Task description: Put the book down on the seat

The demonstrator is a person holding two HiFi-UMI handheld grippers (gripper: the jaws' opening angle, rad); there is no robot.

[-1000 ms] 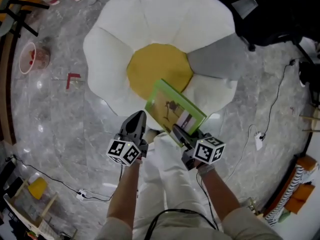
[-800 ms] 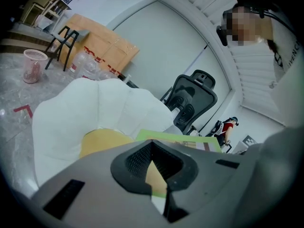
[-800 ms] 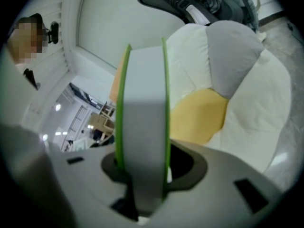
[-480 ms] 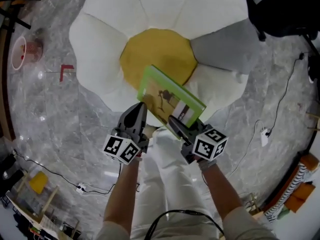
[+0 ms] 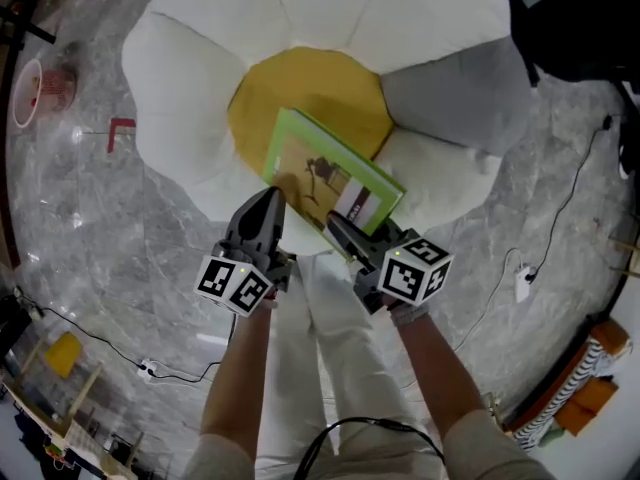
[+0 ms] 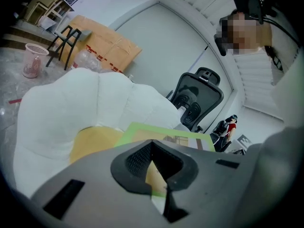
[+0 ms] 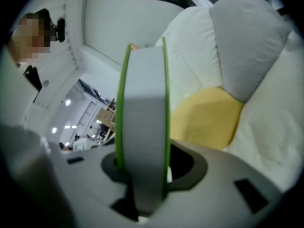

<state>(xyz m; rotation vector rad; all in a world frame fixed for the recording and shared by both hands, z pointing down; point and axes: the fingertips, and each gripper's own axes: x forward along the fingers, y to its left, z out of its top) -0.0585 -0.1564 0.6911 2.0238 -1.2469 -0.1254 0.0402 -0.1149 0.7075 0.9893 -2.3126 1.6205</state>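
Note:
A green-covered book (image 5: 318,166) hangs tilted over the near edge of the seat's yellow centre (image 5: 300,88). The seat is a big flower-shaped cushion with white petals (image 5: 190,78). My right gripper (image 5: 336,228) is shut on the book's near corner. In the right gripper view the book's page edge (image 7: 142,103) stands upright between the jaws of the right gripper (image 7: 142,175), with the yellow centre (image 7: 204,118) beyond. My left gripper (image 5: 269,201) is shut and empty, just left of the book's near corner. In the left gripper view the book (image 6: 166,136) lies past the tips of the left gripper (image 6: 153,148).
One petal is grey (image 5: 450,93). A black office chair (image 5: 585,18) stands at the back right, also in the left gripper view (image 6: 197,96). A red-and-white basket (image 5: 28,88) and a red floor mark (image 5: 118,128) lie left. Cables (image 5: 560,218) run across the marble floor.
Both grippers have sunk toward the seat together. The book has come lower and further over the yellow centre. The right gripper's hold on it is unchanged.

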